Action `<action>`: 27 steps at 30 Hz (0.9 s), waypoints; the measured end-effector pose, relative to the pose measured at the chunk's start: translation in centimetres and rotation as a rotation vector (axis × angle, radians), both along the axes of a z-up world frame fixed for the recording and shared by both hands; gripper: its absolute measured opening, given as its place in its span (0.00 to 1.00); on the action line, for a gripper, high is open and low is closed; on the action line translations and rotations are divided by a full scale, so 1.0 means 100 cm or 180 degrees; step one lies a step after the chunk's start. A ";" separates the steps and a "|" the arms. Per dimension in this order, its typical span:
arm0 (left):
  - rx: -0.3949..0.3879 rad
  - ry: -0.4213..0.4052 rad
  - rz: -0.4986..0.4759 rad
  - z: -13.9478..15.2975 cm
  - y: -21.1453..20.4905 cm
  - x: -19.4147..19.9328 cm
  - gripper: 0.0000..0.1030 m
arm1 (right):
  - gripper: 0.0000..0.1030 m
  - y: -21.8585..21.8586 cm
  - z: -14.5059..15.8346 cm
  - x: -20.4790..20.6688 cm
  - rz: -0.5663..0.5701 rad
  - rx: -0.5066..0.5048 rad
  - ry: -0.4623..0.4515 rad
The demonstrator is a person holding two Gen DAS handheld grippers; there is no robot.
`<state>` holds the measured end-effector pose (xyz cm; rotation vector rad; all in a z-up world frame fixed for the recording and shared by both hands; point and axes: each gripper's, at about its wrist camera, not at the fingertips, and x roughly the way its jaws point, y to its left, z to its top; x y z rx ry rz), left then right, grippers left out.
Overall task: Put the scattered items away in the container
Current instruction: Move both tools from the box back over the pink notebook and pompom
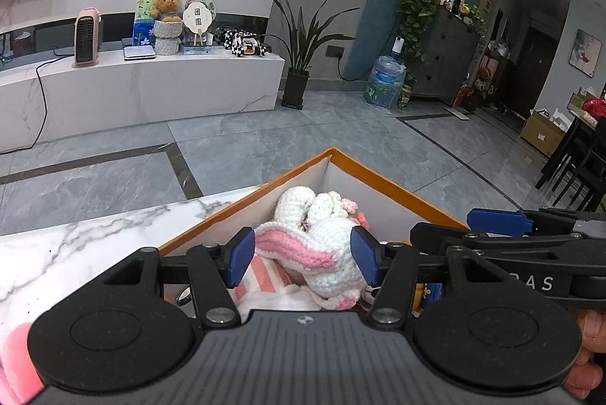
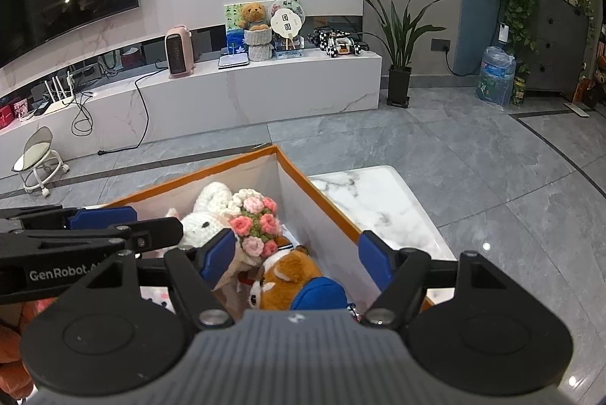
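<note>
Orange-rimmed box [image 2: 322, 200] | crochet rabbit [image 1: 322, 253] half-hidden; both hand-held grippers [image 1: 303, 259] [image 2: 297, 263] spread wide, empty

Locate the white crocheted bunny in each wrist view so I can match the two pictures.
Left wrist: the white crocheted bunny lies low centre, between the open left claw pads, inside the orange-rimmed box.
Right wrist: bunny sits left of centre, beside the crochet bouquet.
Shared landmark: the box's far corner.
</note>
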<state>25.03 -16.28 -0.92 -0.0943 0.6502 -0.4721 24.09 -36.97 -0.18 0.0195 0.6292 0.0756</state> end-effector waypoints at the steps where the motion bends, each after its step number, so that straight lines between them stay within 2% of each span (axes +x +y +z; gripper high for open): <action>1: -0.0004 0.0001 0.0004 0.001 0.001 -0.001 0.64 | 0.72 0.001 0.001 -0.001 0.0001 -0.0001 -0.0008; 15: 0.0003 -0.0083 0.0139 0.025 0.022 -0.017 0.63 | 0.72 0.019 0.024 -0.014 0.0095 0.0089 -0.0169; 20: 0.0015 -0.0117 0.0199 0.034 0.032 -0.022 0.61 | 0.73 0.029 0.031 -0.018 0.0140 0.0128 -0.0223; 27: 0.0012 -0.0082 0.0242 0.040 0.047 -0.026 0.61 | 0.73 0.043 0.036 -0.019 0.0190 0.0122 -0.0256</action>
